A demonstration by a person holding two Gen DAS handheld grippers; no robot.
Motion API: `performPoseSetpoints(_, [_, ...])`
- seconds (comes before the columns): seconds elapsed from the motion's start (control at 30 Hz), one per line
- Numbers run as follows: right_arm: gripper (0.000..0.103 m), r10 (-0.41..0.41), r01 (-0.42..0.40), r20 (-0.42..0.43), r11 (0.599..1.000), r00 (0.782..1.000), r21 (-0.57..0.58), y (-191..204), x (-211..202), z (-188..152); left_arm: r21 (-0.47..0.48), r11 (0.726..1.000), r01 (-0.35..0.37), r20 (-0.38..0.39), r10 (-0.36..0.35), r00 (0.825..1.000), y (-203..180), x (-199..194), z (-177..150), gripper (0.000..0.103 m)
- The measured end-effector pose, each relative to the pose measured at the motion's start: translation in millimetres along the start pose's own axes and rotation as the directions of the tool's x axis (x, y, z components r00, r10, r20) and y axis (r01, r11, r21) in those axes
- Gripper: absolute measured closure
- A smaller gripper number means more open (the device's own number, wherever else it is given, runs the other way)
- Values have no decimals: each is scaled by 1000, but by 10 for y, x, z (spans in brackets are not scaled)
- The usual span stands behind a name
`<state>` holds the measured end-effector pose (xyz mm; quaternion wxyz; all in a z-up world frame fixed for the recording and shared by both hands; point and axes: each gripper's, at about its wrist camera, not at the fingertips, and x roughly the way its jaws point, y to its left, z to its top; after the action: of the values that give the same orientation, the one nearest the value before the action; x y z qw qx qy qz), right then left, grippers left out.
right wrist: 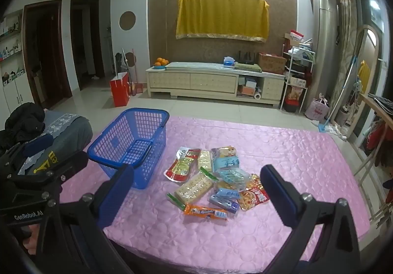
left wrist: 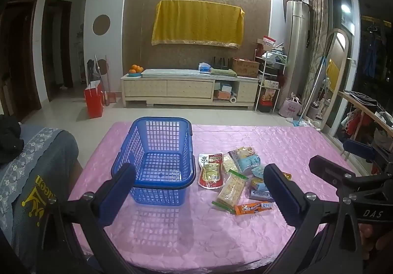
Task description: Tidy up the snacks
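Observation:
An empty blue mesh basket (left wrist: 137, 151) (right wrist: 115, 141) stands on the pink tablecloth (left wrist: 245, 237) (right wrist: 282, 151). To its right lies a pile of snack packets (left wrist: 235, 175) (right wrist: 216, 178): a red pouch (left wrist: 211, 172) (right wrist: 181, 165), a long cracker pack (left wrist: 231, 190) (right wrist: 194, 188), an orange bar (left wrist: 253, 207) (right wrist: 205, 211), and blue packets (right wrist: 227, 163). My left gripper (left wrist: 199, 193) is open and empty, above the near table edge in front of the basket. My right gripper (right wrist: 196, 193) is open and empty, in front of the pile. The right gripper also shows in the left wrist view (left wrist: 343, 158) at the right, the left gripper in the right wrist view (right wrist: 56, 153) at the left.
A grey cushioned seat (left wrist: 32, 170) (right wrist: 63, 134) with a black garment stands left of the table. A wooden rack (left wrist: 363, 111) (right wrist: 375, 126) stands at the right. Across the tiled floor are a TV cabinet (left wrist: 189, 88) and a red bag (left wrist: 94, 99).

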<state>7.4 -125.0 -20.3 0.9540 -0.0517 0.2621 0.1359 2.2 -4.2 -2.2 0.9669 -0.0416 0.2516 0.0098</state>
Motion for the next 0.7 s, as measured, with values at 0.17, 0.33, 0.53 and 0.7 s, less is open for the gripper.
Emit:
performPoseSetpoints(0.17, [0,7,-7,-3,1000,1000,2,10,-6,3,3,1000,2,-4,-2,1000,7,7,-21,0])
performPoseSetpoints(0.33, [0,9,-8,-8,1000,1000,5,-8,-12,-4,3,1000,3,-5,-3,1000,13,-9,-19,0])
performPoseSetpoints(0.53, [0,8,-8,-11,1000,1000,5,-3,-12,-17,5,1000,4,-8,-4,1000,7,-8,-25,0])
performPoseSetpoints(0.7, [0,12,-12,-17,1000,1000,9,-13,4,-35,8,1000,6,-14,-6,1000,1,-14,-11,0])
